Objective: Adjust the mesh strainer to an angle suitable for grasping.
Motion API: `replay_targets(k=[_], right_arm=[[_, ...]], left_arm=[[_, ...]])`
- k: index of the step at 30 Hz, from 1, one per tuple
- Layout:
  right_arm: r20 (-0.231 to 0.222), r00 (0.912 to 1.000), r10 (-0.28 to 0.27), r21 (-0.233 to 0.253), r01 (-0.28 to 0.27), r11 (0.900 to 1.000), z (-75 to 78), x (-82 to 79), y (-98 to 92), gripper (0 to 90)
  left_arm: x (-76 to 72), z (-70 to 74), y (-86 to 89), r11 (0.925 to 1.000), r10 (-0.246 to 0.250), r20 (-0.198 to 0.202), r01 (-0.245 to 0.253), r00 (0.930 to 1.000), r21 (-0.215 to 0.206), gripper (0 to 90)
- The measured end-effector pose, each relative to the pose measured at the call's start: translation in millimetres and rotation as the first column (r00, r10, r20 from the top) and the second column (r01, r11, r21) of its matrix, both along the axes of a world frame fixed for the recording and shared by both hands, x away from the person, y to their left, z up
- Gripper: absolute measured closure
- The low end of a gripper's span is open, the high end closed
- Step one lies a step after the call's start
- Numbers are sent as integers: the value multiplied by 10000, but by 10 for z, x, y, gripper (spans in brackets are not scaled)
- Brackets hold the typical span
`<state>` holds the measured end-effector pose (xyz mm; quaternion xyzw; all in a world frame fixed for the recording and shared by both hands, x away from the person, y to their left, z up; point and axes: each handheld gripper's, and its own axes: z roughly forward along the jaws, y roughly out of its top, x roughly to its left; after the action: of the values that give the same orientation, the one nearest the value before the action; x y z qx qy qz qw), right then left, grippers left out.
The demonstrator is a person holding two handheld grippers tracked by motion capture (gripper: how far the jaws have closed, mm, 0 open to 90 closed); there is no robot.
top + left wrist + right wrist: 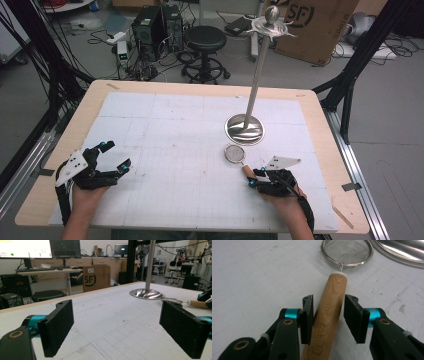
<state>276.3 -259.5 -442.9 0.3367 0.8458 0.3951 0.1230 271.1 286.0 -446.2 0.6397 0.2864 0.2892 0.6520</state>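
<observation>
Strainer (235, 153) lies on the table just in front of the stand base (244, 129). Right gripper (328, 315) straddles its wooden handle (329, 315), jaws slightly apart, left pad touching. Left gripper (116, 156), well left of the base, gapes empty.

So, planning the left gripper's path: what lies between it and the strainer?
Only bare white gridded mat lies between the left gripper and the strainer, as the high view shows.

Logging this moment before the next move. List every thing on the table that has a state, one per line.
Strainer: lying flat on the table, wooden handle between the right gripper's jaws.
Stand: upright, nothing hanging from it.
Right gripper: jaws either side of the handle, not fully closed.
Left gripper: open, empty.
</observation>
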Motion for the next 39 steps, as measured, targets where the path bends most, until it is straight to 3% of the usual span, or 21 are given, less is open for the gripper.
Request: replay_targets(k=[2,7,13,17,27,32,39], right_arm=[[26,9998,-204,-193,204,9996,-2,6,-27,637],[-15,9996,-270,-156,270,9995,-2,1,-50,649],[-188,9989,419,-156,-422,9990,0,-4,-12,697],[-185,9986,492,-285,-497,9984,5,-2,2,697],[52,9998,187,-552,-183,9983,-1,-2,6,613],[217,9998,34,-602,-21,9982,16,1,21,531],[323,9992,213,-948,-181,9953,23,-7,77,551]], left_arm=[[0,0,2,10000,-15,-1,15,10000,9,127],[1,-1,0,10000,-4,0,4,10000,22,127],[1,-1,-1,10000,2,-1,-2,10000,-1,127],[0,-1,-3,10000,-22,-14,22,10000,13,127],[5,-3,0,10000,-9,-1,9,10000,1,127],[3,-2,1,10000,9,-3,-9,10000,3,127],[3,-4,-2,10000,-12,-26,12,10000,27,127]])
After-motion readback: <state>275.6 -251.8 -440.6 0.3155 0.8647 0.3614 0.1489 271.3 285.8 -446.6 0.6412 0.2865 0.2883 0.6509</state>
